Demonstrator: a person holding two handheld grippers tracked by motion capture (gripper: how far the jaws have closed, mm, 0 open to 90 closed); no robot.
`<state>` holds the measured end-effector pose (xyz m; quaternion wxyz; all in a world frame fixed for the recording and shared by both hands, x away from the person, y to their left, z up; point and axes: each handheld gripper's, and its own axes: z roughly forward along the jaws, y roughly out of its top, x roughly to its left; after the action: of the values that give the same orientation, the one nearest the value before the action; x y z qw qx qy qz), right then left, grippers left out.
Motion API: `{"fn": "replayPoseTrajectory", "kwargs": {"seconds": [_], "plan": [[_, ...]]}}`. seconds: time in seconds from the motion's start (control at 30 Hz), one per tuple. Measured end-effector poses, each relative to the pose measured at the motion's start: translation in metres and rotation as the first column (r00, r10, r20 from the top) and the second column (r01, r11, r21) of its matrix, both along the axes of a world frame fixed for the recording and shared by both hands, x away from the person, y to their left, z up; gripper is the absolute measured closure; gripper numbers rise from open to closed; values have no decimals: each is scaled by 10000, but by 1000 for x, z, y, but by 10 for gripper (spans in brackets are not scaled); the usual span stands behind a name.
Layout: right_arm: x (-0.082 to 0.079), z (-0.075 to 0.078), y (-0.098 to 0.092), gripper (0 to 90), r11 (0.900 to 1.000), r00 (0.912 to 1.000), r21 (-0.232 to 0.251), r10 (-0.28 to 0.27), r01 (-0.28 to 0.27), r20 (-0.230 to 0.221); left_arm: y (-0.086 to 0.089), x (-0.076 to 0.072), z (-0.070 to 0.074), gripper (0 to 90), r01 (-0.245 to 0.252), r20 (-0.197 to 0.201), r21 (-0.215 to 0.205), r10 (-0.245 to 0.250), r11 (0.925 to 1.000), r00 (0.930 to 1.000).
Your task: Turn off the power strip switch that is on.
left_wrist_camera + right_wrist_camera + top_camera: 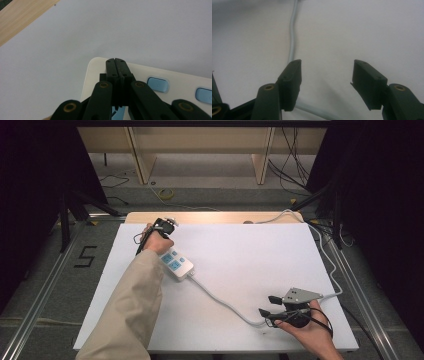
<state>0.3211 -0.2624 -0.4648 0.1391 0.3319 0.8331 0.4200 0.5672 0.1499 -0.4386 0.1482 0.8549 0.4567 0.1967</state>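
A white power strip with blue switches lies on the white tabletop at mid-left. My left gripper is shut with nothing between its jaws, and its tips sit over the strip's near end; whether they touch it I cannot tell. In the high view a hand covers most of that gripper. The strip's white cable runs right towards my right gripper, which stands open just above the table. In the right gripper view the cable passes beside and under one jaw of the open right gripper.
The cable loops on past the right gripper, along the table's right edge and off the far side. A wooden strip borders the far edge. Black stands and loose cables lie on the floor beyond.
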Motion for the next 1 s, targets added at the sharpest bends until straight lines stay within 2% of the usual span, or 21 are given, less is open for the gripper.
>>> {"fn": "replayPoseTrajectory", "kwargs": {"seconds": [0.27, 0.4, 0.5, 0.57, 0.67, 0.77, 0.9, 1.0], "plan": [[0, 0, 0, 415, 10000, 10000, -7, 14, -14, 22, 0, 0, -3, 898, -60, 43, -225, 61, 9997, 10000], [0, 0, 0, 415, 10000, 10000, -12, 16, -16, 20, -2, -1, -3, 898, 157, 45, 18, -157, 9999, 9999], [0, 0, 0, 415, 10000, 10000, -4, 11, -11, 33, -4, -2, -3, 899, 214, -13, -39, -214, 9998, 9998], [0, 0, 0, 415, 10000, 10000, -30, 10, -10, 23, -5, -2, -4, 899, 136, 60, -88, -135, 9999, 9999], [0, 0, 1, 415, 10000, 10000, -5, 27, -27, 49, -6, -2, -3, 899, 159, 74, 95, -160, 9998, 9998], [0, 1, 0, 415, 10000, 10000, 5, 9, -9, 42, -3, 0, -3, 899, -32, 149, 98, 31, 9999, 9999], [0, 0, 0, 415, 10000, 10000, -8, 17, -17, 12, 1, 0, -3, 900, -84, 75, -39, 84, 10000, 9999], [0, 0, 0, 414, 10000, 10000, -19, 33, -33, 5, -1, 0, -4, 900, -42, 48, -455, 44, 9990, 10000]]}}
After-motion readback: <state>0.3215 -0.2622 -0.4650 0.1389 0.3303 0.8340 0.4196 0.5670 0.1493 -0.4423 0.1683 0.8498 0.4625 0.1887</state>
